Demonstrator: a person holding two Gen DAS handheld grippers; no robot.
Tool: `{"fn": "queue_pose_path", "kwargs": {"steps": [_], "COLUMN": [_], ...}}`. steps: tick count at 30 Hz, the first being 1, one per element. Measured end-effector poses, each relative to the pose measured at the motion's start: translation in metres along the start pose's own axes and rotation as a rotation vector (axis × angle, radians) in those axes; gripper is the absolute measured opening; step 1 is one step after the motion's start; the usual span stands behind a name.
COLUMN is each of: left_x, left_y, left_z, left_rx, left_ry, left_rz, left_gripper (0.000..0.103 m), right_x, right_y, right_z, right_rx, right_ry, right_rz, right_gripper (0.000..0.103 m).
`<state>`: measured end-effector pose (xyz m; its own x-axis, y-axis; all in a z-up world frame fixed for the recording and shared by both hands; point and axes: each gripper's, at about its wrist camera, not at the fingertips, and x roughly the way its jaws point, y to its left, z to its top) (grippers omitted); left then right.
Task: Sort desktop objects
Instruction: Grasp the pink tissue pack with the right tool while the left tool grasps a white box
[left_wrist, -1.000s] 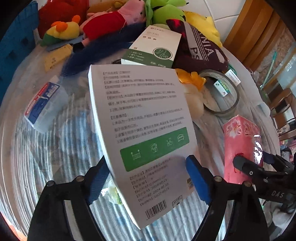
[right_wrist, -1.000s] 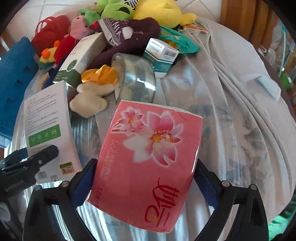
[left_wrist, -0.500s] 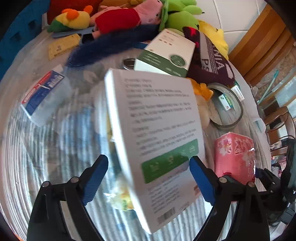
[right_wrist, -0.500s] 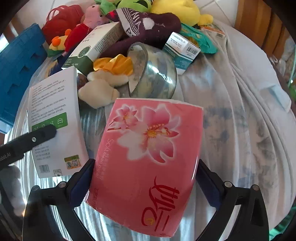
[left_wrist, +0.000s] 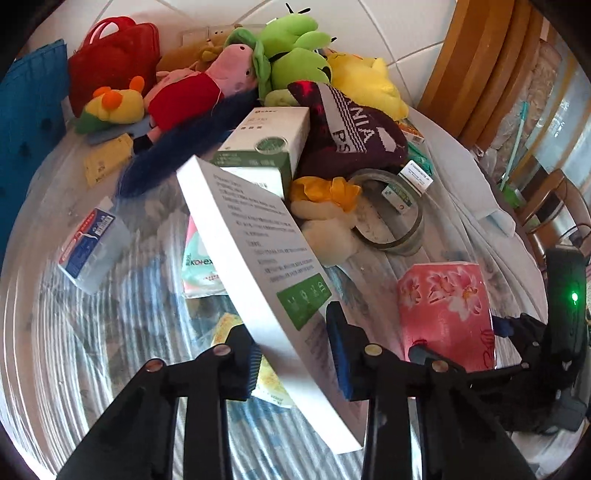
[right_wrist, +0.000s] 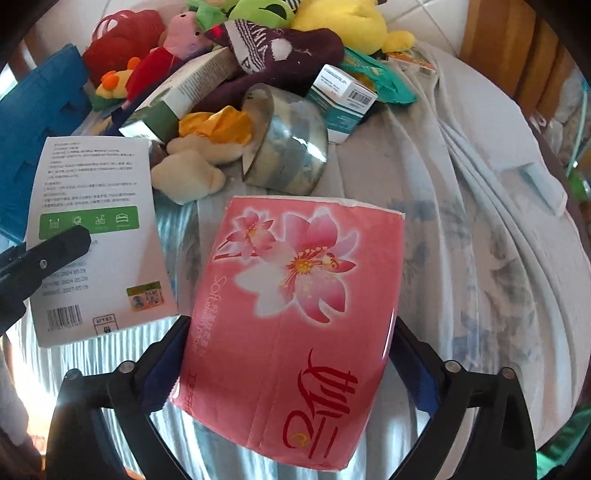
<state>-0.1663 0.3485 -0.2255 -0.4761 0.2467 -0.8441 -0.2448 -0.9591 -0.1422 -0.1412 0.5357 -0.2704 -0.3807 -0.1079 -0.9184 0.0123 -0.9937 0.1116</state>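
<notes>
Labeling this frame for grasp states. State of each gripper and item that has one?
left gripper: shut on white flat box
white flat box: held, tilted on edge
right gripper: shut on pink tissue pack
pink tissue pack: held
metal bowl: tipped on its side

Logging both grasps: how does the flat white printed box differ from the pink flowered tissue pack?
The flat white printed box is thin, rigid and covered in text; the pink flowered tissue pack is thick, soft and plastic-wrapped. The box sits in the left gripper, the pack in the right gripper. Both are gripped off the table.
</notes>
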Motion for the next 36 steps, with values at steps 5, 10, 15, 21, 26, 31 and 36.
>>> {"fn": "queue_pose_path", "kwargs": {"steps": [5,10,15,21,26,31,36], "left_x": [0.010,0.004,-0.006,-0.015,-0.017,-0.024,-0.031], "left_y": [-0.015,-0.028,-0.027,-0.023,-0.023,-0.029,-0.036], "left_z": [-0.011,-0.017,-0.027,-0.035,-0.038,-0.037,-0.036], "left_rx": [0.018,0.059,0.064,0.060,0.046,0.064,0.082], "left_ry": [0.040,0.030,0.023,0.014,-0.003,-0.027,-0.050], "left_rz": [-0.010,0.036,0.070,0.113,0.139,0.147,0.154], "left_gripper": [0.032,0.028,0.025,0.025,0.026,0.025,0.017], "right_x": [-0.003,-0.005,-0.005,0.005,-0.004,-0.001,-0.006], "right_y": [-0.003,-0.008,0.000,0.009,0.004,0.004,0.007], "right_z": [-0.005,-0.011,-0.018,-0.031,-0.035,-0.039,-0.043], "right_rx": [0.008,0.020,0.025,0.003,0.042,0.049,0.034], "right_ry": [-0.014,-0.025,-0.032,-0.021,-0.069,-0.078,-0.107], "right_rz": [-0.003,0.000,-0.007,-0.041,-0.014,-0.012,-0.013], "right_gripper": [0.103,0.103,0.103,0.103,0.103,0.103,0.095]}}
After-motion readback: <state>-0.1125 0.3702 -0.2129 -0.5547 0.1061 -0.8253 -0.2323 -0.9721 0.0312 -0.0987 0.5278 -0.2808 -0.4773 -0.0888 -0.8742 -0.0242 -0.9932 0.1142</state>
